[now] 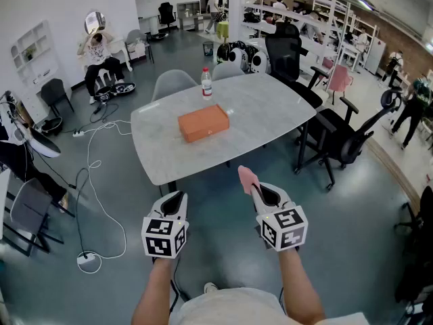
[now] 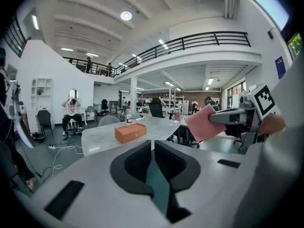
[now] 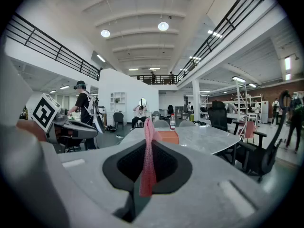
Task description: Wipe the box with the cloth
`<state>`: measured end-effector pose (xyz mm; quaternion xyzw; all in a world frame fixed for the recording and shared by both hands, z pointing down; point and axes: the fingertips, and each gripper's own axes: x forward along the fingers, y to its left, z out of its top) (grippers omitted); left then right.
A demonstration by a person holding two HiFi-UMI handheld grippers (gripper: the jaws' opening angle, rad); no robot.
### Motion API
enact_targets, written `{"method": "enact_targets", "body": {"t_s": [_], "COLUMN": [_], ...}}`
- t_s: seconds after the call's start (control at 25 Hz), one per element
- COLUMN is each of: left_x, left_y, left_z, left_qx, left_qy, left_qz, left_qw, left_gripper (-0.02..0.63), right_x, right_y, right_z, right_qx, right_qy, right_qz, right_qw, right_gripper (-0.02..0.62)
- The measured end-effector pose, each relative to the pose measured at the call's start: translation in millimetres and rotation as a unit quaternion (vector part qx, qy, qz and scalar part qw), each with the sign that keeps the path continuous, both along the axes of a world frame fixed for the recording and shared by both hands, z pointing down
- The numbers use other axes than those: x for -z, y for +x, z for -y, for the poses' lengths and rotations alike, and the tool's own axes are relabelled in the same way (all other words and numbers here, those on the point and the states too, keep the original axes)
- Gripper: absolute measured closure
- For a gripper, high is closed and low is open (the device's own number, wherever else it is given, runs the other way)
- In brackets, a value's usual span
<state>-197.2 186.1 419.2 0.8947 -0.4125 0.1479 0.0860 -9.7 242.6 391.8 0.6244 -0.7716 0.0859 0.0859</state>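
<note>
1. The right tongs (image 1: 256, 189) were clamped on a pink cloth (image 1: 247, 177). It stood up from between the jaws, and in the right gripper view it showed edge-on as a thin strip running down into the gap.
2. The left tongs (image 1: 178, 196) were pressed together with nothing between them. They were held level with the right tongs, side by side but apart.
3. Both pairs hung in the air over the grey floor (image 1: 223, 181), short of the near edge of the worktop (image 1: 270, 110) and touching nothing on it.
4. The orange box (image 1: 203, 122) lay flat near the middle of the pale, marbled worktop, well apart from both tongs, and the cloth was not in contact with it.
5. A clear bottle (image 1: 207, 83) with a red cap stood upright just behind the box, toward the far edge.
6. A grey chair (image 1: 172, 83) sat at the far side of the worktop, and black office chairs (image 1: 345, 137) stood at its right end.
7. A white cable (image 1: 95, 181) trailed in loops across the floor to the left. Farther off, by the white wall, a person (image 1: 98, 53) sat with hands raised to the head.
8. In the left gripper view the cloth appeared at the right as a flat pink square — gripped by one corner.
</note>
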Motion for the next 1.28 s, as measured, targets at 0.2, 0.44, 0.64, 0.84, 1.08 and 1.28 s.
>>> {"method": "enact_targets", "body": {"t_s": [0.2, 0.44, 0.64, 0.84, 1.08, 1.28], "left_x": [-5, -17, -21, -24, -27, -28], "left_y": [-5, -3, 5, 20, 52, 83], "left_z": [8, 25, 43, 71, 120, 159], "left_qx": [-0.007, -0.024, -0.029, -0.025, -0.002, 0.022], "left_qy": [-0.006, -0.017, -0.020, -0.018, -0.023, -0.031], "left_qz": [-0.001, 0.002, 0.002, 0.007, 0.012, 0.009], "left_qw": [1.0000, 0.9996, 0.9994, 0.9995, 0.9997, 0.9992], "left_gripper": [0.578, 0.578, 0.577, 0.578, 0.578, 0.577], "right_x": [-7, -16, -20, -24, -27, -29], "right_y": [-10, -16, -7, 11, 44, 73], "right_z": [7, 20, 37, 68, 124, 172], "right_qx": [0.001, -0.004, -0.010, -0.010, 0.015, 0.044], "right_qy": [-0.005, -0.011, -0.015, -0.014, -0.015, -0.024], "right_qz": [0.008, 0.011, 0.016, 0.020, 0.027, 0.030], "right_qw": [1.000, 1.000, 1.000, 1.000, 0.999, 0.998], "right_gripper": [0.577, 0.577, 0.577, 0.577, 0.577, 0.577]}}
